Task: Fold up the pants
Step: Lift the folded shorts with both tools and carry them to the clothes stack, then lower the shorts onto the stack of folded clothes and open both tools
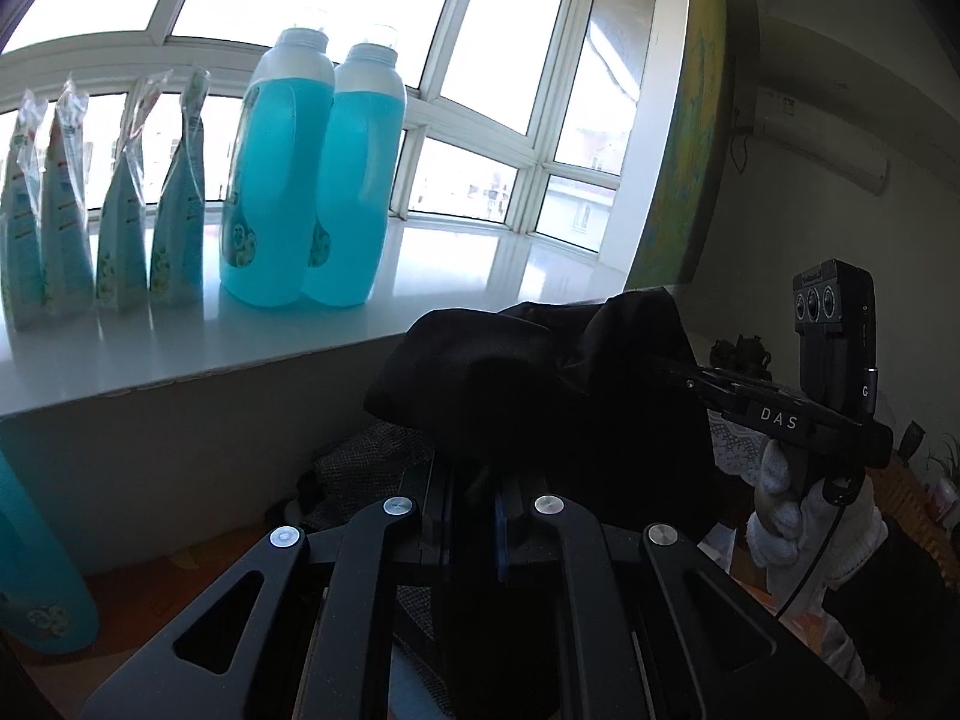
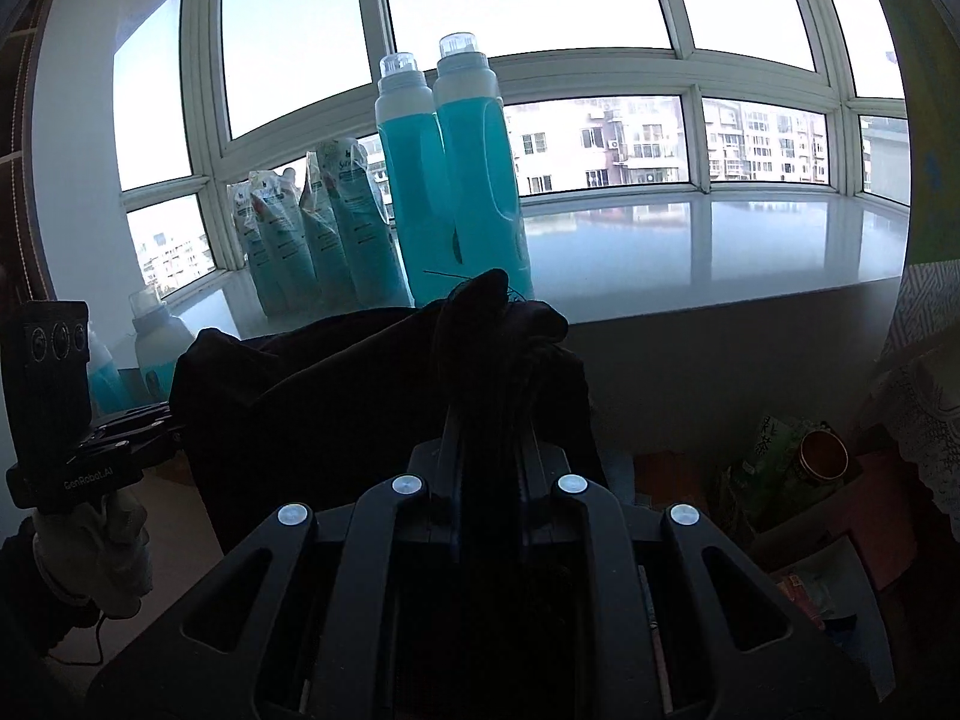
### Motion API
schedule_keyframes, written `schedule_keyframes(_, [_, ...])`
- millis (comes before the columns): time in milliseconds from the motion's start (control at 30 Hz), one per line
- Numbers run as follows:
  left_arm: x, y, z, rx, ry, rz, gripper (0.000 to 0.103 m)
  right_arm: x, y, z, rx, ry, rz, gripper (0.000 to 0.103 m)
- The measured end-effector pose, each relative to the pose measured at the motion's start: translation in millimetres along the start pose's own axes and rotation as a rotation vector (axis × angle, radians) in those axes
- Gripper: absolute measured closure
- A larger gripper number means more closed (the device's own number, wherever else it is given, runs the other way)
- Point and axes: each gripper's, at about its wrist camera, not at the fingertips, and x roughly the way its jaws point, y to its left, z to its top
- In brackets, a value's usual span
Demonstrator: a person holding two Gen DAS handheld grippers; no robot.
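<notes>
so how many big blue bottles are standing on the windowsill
2, side by side and touching, right of the refill pouches: the shorter-looking left bottle and the right bottle. Other, smaller-looking bottles stand low at the left, partly hidden, apparently off the sill.

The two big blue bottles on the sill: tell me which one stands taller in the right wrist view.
The right-hand blue bottle: its clear cap rises above that of the left blue bottle, which stands touching it.

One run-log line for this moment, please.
left gripper: shut on black pants | right gripper: shut on black pants | pants lifted before windowsill
</notes>
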Motion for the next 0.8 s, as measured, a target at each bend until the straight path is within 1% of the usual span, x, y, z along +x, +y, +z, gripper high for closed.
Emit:
schedule_keyframes(67, [16,13,-2,-0.024,0.022,0.003,0.095,19,-8,-2,0.007,0.031,-0.004,0.090])
schedule_keyframes(233, [52,37,-13,-0.059,0.068,0.045,0.095,63,-20,-7,-0.010,0.105,-0.035,0.090])
schedule_keyframes(333, [68,49,-18,-0.090,0.097,0.058,0.095,79,-27,-10,-0.002,0.136,-0.051,0.089])
schedule_keyframes(433, [74,49,-23,-0.073,0.110,0.090,0.095,86,-30,-10,-0.001,0.156,-0.057,0.089])
schedule_keyframes(467, [75,48,-24,-0.063,0.114,0.104,0.091,88,-32,-10,0.000,0.161,-0.064,0.089])
schedule_keyframes(500, [76,46,-25,-0.055,0.120,0.118,0.090,89,-34,-10,0.002,0.168,-0.079,0.089])
schedule_keyframes(567, [77,44,-25,-0.050,0.128,0.151,0.084,91,-39,-10,0.014,0.186,-0.114,0.088])
schedule_keyframes(600, [78,46,-24,-0.051,0.128,0.176,0.082,93,-40,-9,0.022,0.195,-0.125,0.080])
schedule_keyframes(633, [77,47,-25,-0.056,0.131,0.190,0.078,92,-41,-8,0.023,0.201,-0.156,0.067])
schedule_keyframes(667, [75,48,-25,-0.057,0.130,0.209,0.076,90,-42,-7,0.021,0.196,-0.191,0.060])
schedule_keyframes(700, [74,49,-24,-0.055,0.126,0.235,0.074,86,-43,-6,0.019,0.186,-0.208,0.048])
schedule_keyframes(733, [73,51,-24,-0.050,0.122,0.256,0.071,82,-44,-5,0.020,0.175,-0.214,0.042])
schedule_keyframes(800, [68,51,-24,-0.039,0.110,0.280,0.070,73,-42,-4,0.011,0.158,-0.228,0.042])
